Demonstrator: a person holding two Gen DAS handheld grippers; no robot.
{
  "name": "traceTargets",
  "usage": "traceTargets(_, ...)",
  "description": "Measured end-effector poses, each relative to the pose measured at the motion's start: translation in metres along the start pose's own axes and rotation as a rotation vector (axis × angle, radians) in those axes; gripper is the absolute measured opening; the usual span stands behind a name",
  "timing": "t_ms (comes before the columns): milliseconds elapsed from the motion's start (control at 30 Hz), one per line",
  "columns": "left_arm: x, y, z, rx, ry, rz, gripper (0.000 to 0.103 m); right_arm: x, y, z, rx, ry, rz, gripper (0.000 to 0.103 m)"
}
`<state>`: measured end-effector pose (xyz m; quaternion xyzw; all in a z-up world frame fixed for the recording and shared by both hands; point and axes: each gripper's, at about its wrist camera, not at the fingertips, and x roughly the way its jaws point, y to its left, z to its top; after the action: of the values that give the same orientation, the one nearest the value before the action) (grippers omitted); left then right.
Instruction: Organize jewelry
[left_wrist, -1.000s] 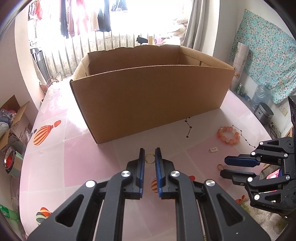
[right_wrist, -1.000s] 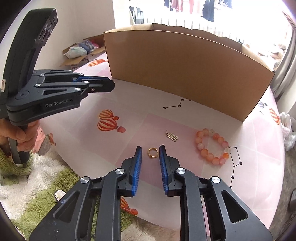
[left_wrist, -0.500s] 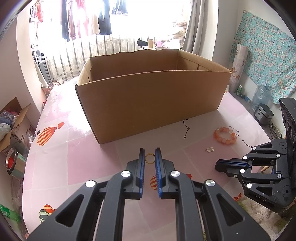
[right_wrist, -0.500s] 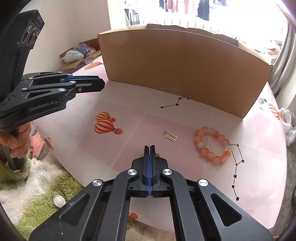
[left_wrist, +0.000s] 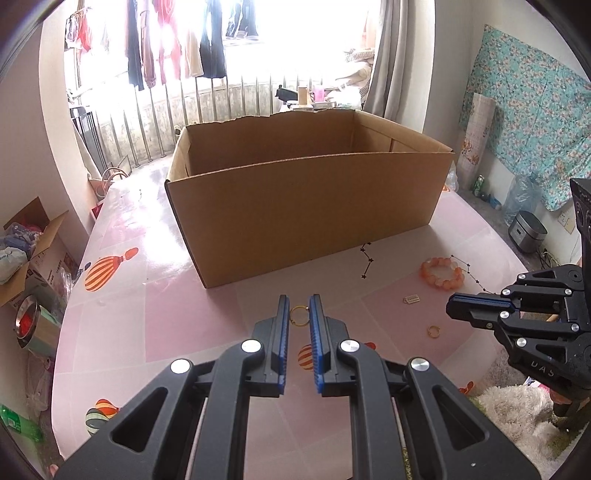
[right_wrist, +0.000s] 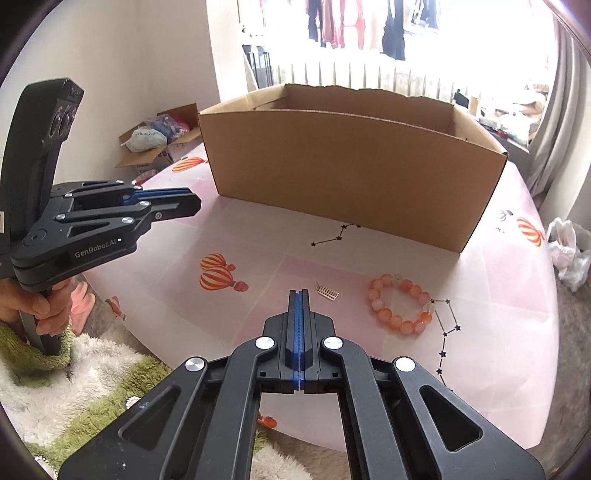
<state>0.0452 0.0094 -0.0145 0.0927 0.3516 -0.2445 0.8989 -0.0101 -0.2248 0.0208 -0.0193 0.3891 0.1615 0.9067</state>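
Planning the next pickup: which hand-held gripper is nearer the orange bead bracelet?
Right hand-held gripper: orange bead bracelet just beside its tips. Left hand-held gripper is farther across the table.

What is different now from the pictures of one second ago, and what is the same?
The right claw closed empty and drew away a little; the loose ring it had straddled lies on the table, apart from it. Same: the left claw still pinches the held ring; box, bracelet and charm have not moved.

left gripper (left_wrist: 300, 314): jaws narrowly parted | right gripper (right_wrist: 298, 295): jaws fully closed
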Motion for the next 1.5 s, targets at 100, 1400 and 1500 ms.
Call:
traceTargets(100, -0.006, 0.0, 0.001, 0.004, -0.012, 0.004, 0.01, -0.006, -0.004, 0.005, 0.011, -0.021, -0.003, 0.0)
traceTargets(1400, -0.027, 0.004, 0.029, 0.016, 0.047, -0.04, 0.011, 0.026, -0.007, 0.001, -0.07, 0.138, 0.111, 0.0)
traceTargets(1500, -0.028, 0.008, 0.034, 0.016, 0.039, -0.038, 0.011, 0.019, -0.013, 0.007, -0.044, 0.122, 0.119, 0.0)
